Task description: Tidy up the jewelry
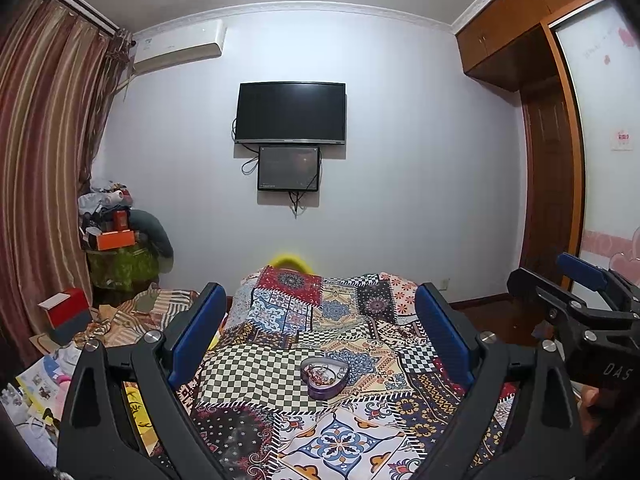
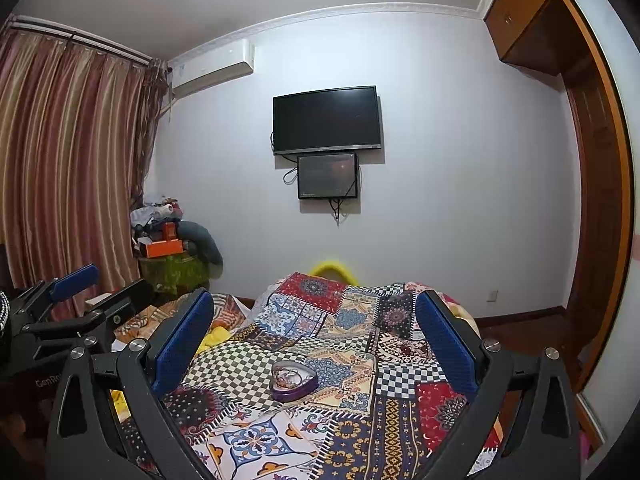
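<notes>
A purple heart-shaped tin (image 1: 325, 378) lies open on the patchwork bedspread (image 1: 344, 436), with a tangle of jewelry inside. It also shows in the right wrist view (image 2: 294, 381). My left gripper (image 1: 318, 300) is open and empty, held above and short of the tin. My right gripper (image 2: 314, 306) is open and empty too, at about the same distance from the tin. The right gripper shows at the right edge of the left wrist view (image 1: 592, 312). The left gripper shows at the left edge of the right wrist view (image 2: 76, 300).
The bedspread (image 2: 360, 432) covers a bed that runs toward the far wall. Boxes and clothes (image 1: 76, 320) pile up left of the bed. A cluttered stand (image 1: 120, 240) is in the corner by the curtains (image 1: 44, 168). A wooden wardrobe (image 1: 548, 140) stands on the right.
</notes>
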A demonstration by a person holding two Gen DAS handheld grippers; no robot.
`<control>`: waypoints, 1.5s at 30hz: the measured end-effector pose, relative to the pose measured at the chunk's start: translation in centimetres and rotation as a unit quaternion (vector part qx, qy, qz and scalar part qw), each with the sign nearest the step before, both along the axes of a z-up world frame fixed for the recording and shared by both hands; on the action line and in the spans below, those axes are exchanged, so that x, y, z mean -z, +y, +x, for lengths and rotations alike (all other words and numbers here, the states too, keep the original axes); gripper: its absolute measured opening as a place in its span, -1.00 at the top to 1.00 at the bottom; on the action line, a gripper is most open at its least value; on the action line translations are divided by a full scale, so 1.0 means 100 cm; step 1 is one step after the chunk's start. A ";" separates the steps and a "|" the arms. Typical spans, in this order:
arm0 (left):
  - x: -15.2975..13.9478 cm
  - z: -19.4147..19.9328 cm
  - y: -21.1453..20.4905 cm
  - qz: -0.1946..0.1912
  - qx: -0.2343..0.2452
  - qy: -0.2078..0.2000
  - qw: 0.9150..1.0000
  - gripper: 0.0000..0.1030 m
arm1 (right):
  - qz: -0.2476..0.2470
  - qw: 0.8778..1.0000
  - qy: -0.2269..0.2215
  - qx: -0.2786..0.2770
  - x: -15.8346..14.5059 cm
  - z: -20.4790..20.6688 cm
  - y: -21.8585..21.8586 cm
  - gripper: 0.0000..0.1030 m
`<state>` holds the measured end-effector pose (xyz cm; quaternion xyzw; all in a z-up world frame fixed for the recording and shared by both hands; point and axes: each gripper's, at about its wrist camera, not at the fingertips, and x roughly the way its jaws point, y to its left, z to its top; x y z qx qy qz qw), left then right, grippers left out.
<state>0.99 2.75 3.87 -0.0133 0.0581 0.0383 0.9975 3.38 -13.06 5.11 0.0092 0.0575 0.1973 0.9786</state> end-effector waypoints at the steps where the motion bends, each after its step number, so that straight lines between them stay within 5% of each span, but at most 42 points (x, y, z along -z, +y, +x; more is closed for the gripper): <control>1: 0.000 0.000 0.000 0.001 0.000 0.001 1.000 -0.85 | 0.000 1.000 0.000 0.000 0.000 0.000 0.000 -0.94; 45: 0.004 0.006 -0.002 -0.009 0.018 0.015 1.000 -0.86 | 0.003 1.000 0.002 0.005 0.002 -0.001 -0.002 -0.94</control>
